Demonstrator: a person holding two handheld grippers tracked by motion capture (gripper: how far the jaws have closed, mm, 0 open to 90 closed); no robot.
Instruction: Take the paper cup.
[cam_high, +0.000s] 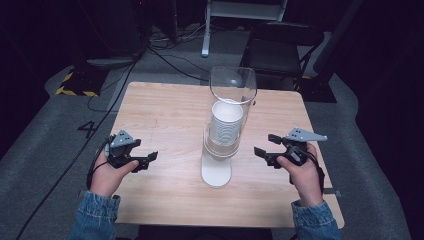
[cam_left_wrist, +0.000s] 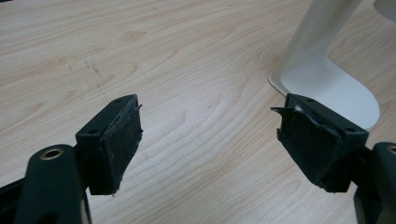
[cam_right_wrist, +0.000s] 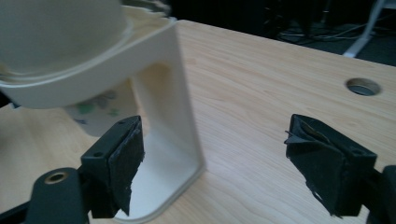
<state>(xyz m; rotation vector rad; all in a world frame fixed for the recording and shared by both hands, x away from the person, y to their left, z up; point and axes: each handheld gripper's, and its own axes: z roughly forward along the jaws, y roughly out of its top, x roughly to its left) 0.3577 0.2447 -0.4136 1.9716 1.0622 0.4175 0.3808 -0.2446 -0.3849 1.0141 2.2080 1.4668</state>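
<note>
- Mid-bench: white cup dispenser (cam_high: 220, 145), stack of cups (cam_high: 226, 122) inside its clear tube.
- my left gripper (cam_high: 145, 161) empty, jaws apart, left of it.
- my right gripper (cam_high: 263, 145) empty, jaws apart, right of it.

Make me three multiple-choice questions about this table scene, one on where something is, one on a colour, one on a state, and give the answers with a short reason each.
1. Where does the cup dispenser stand on the wooden table?
A. At the far left corner
B. Near the middle, between the two grippers
C. At the near right edge

2. What colour is the dispenser's base?
A. Red
B. Black
C. White

3. How do the jaws of the left gripper and right gripper stand?
A. Both open, nothing between them
B. Both shut on a cup
C. Left shut, right open

Answers: 1 B, the high view shows it central with a gripper on each side. 2 C, the base shows white on the wood. 3 A, each gripper view shows the pads wide apart over bare table.
</note>
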